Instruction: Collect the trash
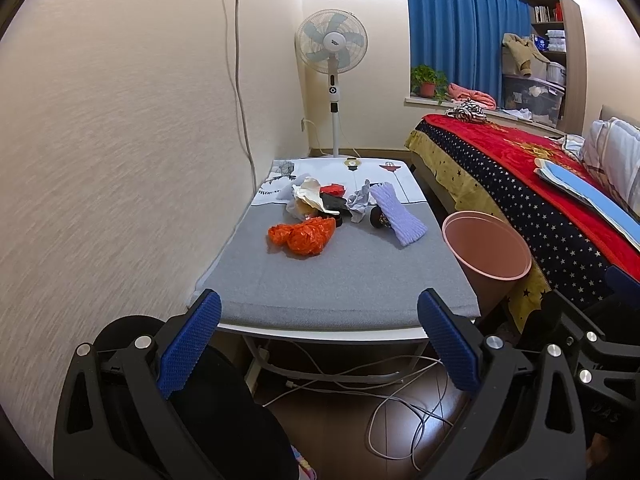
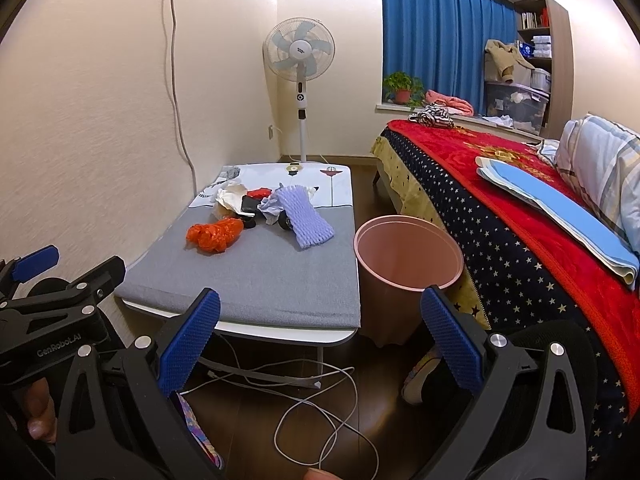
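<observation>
Trash lies on a low table with a grey mat [image 1: 340, 276] [image 2: 248, 276]: an orange plastic bag [image 1: 304, 235] [image 2: 216, 235], a purple foam net sleeve [image 1: 398, 216] [image 2: 306, 218], crumpled white paper [image 1: 358, 202] [image 2: 270, 206], a beige wrapper [image 1: 306, 196], a red scrap [image 1: 334, 190] and dark items. A pink bin [image 1: 486, 248] [image 2: 408, 254] stands on the floor right of the table. My left gripper [image 1: 320, 340] is open and empty, short of the table's near edge. My right gripper [image 2: 320, 340] is open and empty, between table and bin.
A bed with a red and starred blanket [image 2: 500, 208] runs along the right. White cables [image 2: 320, 412] lie on the floor under the table. A standing fan [image 1: 334, 60] is at the far wall. The wall lies close on the left.
</observation>
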